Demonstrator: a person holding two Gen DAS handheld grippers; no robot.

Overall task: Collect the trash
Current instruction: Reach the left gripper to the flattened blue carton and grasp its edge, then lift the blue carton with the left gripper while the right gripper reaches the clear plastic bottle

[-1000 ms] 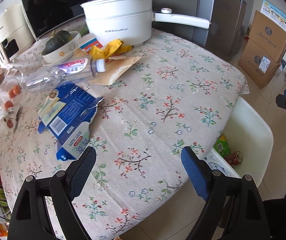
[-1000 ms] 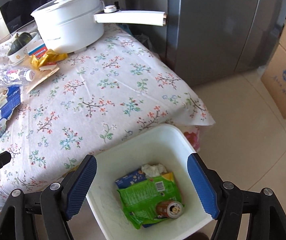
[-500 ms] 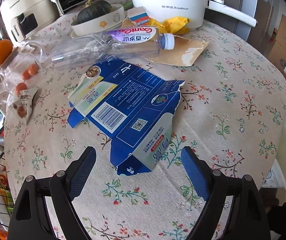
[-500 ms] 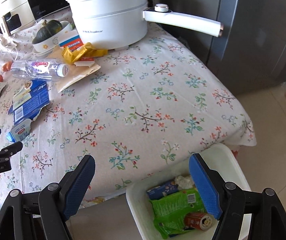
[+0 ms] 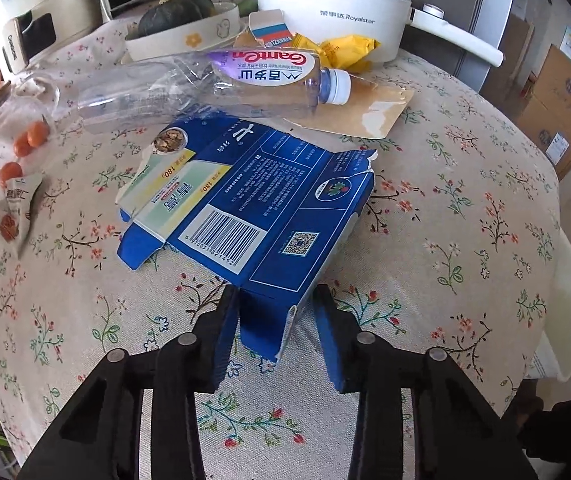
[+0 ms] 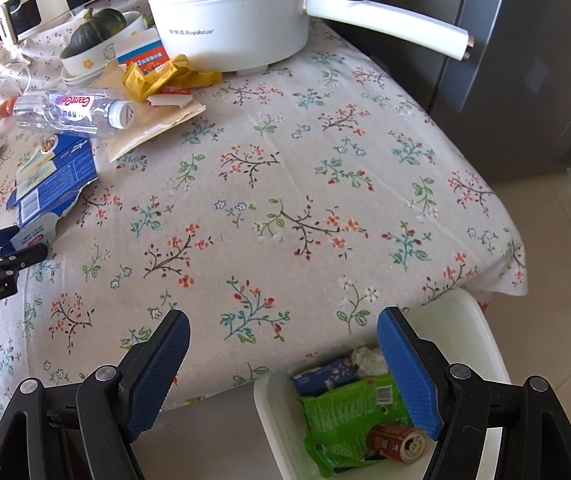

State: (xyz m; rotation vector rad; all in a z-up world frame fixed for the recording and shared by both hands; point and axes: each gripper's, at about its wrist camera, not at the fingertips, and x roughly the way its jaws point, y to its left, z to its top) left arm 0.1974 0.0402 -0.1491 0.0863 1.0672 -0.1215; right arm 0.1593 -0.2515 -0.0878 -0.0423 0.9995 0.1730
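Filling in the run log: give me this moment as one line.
left gripper: closing around flap of blue carton | right gripper: open, empty, above table edge | bin: holds wrappers, can

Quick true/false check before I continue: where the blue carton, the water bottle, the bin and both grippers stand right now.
1. The flattened blue carton has its near flap between the left gripper's closing jaws. True.
2. The water bottle stands upright. False: it lies on its side, cap on.
3. The white bin is empty. False: it holds a green wrapper and a red can.
4. The right gripper holds nothing. True.
5. The bin sits on the table. False: it sits below the table edge.
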